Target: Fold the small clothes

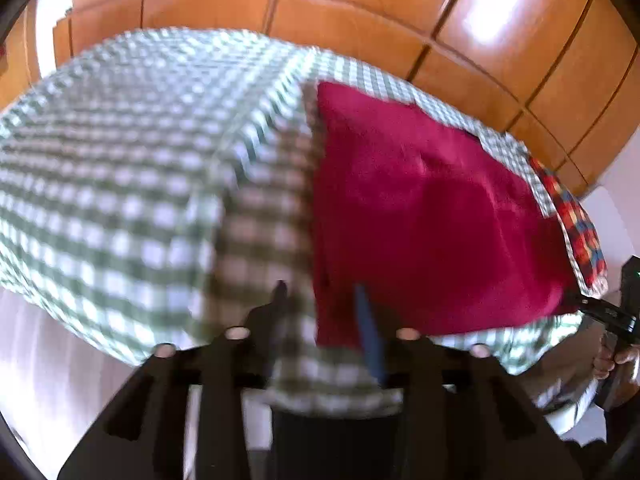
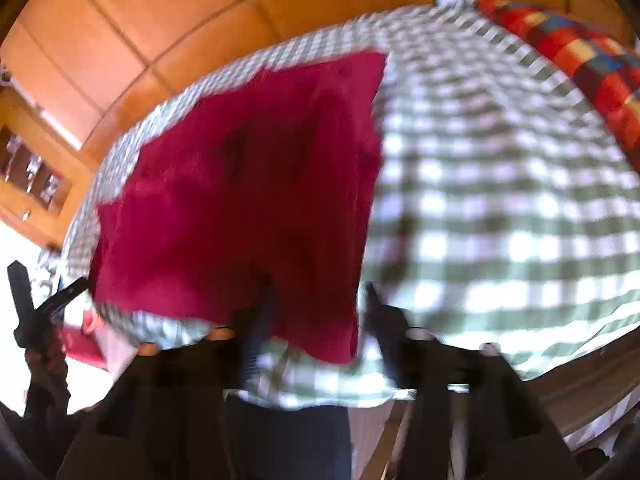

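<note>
Red garment (image 1: 432, 216) lying soft, light, floppy on checked cloth (image 1: 120, 168); near corners at 6 o'clock looking best to pinch, left gripper (image 1: 324, 300) and right gripper (image 2: 316, 300) both gaping w/ nothing pinched.

Folded cloth (image 1: 432, 216) lies flat on the table cover (image 1: 120, 168), toward its near edge. Patchwork cloth (image 2: 580, 64) sits at the cover's far right corner. Cabinet doors (image 1: 320, 8) stand behind the table.
</note>
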`<state>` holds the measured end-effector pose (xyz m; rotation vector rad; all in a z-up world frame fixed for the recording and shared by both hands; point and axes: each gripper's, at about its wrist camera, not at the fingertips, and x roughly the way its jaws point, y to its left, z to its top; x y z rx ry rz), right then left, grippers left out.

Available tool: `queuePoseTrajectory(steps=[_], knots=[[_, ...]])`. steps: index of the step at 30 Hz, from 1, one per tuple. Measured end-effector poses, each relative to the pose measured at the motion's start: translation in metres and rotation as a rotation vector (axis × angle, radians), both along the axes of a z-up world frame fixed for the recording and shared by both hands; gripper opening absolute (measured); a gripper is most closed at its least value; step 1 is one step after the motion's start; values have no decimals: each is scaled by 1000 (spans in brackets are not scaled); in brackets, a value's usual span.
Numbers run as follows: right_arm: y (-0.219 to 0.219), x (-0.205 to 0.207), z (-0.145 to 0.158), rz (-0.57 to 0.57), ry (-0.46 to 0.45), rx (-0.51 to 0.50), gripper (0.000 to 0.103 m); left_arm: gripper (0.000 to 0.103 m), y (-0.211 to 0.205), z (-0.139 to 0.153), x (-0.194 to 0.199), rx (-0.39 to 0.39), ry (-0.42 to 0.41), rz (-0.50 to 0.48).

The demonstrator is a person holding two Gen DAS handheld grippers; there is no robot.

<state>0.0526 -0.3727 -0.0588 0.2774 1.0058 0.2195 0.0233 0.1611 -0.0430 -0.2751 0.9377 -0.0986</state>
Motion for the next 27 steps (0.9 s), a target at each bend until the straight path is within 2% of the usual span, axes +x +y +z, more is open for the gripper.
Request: queuePoseTrajectory(steps=[1, 3, 5, 7, 9, 17, 27], knots=[[0, 5, 6, -9, -22, 4, 60, 49, 1, 4, 3, 15, -14, 18], [4, 11, 12, -21, -49, -24, 60, 50, 3, 11, 16, 88, -35, 49], [9, 21, 16, -43, -72, -56, 70, 59, 1, 14, 29, 183, -42, 82], [17, 34, 17, -47, -85, -78, 71, 60, -1, 18, 39, 223, -55, 84], [25, 44, 15, -48, -85, -92, 71, 65, -4, 20, 45, 237, -65, 82], [36, 72, 8, -77, -68, -117, 71, 65, -18, 16, 60, 288, -81, 33], [37, 86, 5, -83, -64, -143, 71, 63, -23, 7, 67, 272, -75, -20]])
